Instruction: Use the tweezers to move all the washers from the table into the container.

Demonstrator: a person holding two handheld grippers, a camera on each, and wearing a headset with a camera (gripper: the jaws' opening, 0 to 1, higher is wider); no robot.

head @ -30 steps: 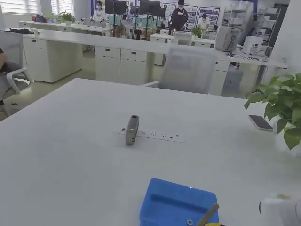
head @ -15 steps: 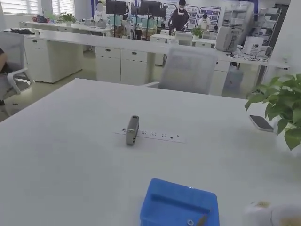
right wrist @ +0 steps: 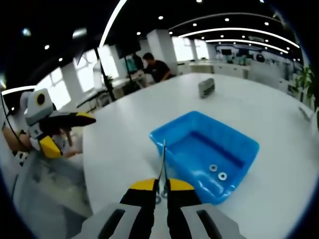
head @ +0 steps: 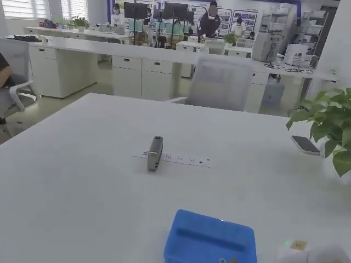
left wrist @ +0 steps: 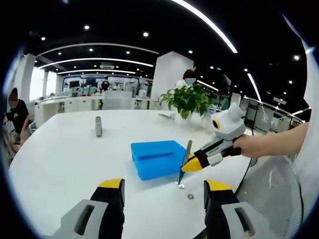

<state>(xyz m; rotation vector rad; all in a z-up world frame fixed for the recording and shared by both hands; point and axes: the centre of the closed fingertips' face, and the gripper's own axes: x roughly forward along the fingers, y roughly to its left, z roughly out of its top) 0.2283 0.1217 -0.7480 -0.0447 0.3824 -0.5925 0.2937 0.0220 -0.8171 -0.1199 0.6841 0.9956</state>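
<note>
Bench with one blue container set close to its near edge. Four washers are counted: two lie side by side on the container floor, and two lie apart on the bench, one just under the tweezers' tips and the other nearer the edge. One pair of tweezers is clenched in the right tool and points down beside the container's near wall. The left tool hangs off to the side, its jaws spread wide and grasping nothing. Beyond the container the bench is bare as far as one grey device. One plant and one phone sit at the right edge.
</note>
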